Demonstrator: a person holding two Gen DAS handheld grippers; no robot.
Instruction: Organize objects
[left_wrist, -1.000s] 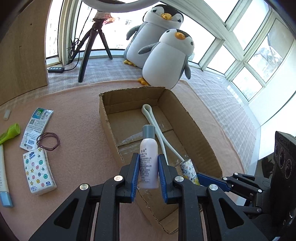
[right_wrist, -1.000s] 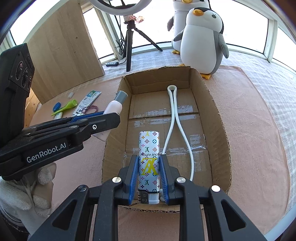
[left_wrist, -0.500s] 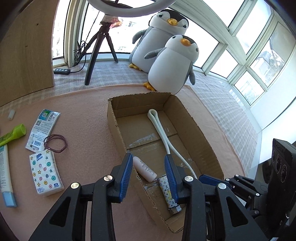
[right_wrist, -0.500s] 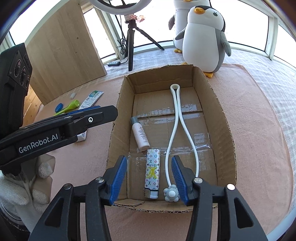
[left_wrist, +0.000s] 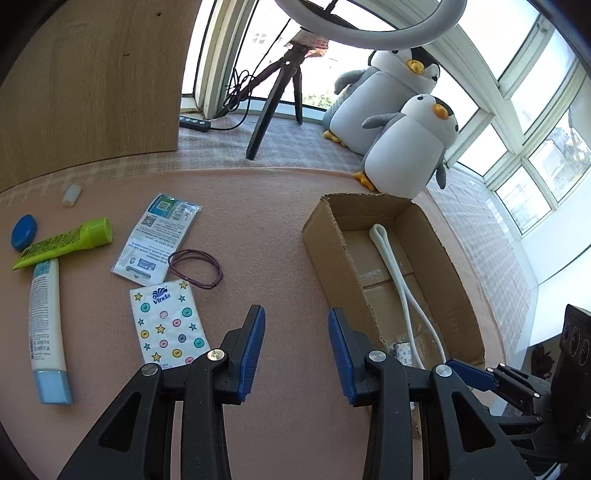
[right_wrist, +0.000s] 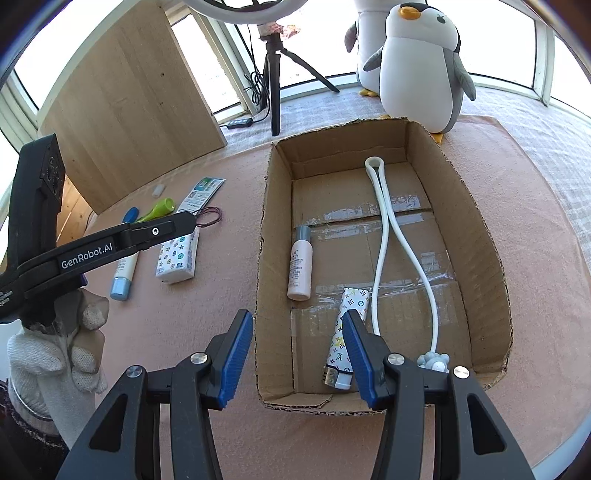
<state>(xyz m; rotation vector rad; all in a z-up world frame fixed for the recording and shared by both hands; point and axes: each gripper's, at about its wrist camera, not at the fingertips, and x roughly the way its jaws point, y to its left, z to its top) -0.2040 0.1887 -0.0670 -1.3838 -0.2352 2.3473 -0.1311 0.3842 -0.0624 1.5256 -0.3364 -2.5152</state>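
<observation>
Lighter (right_wrist: 346, 341) partly behind hand-held gripper (right_wrist: 297, 356)

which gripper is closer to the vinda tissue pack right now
Left. The left gripper hovers open over the mat just right of the tissue pack. The right gripper is open over the near end of the cardboard box, farther away.

bottle (right_wrist: 300, 264) in box (right_wrist: 275, 236), tissue pack (right_wrist: 177, 254) left of box

Pink mat (left_wrist: 266, 206) under cardboard box (right_wrist: 480, 236), tissue pack (left_wrist: 168, 325), tubes (left_wrist: 46, 328).
</observation>
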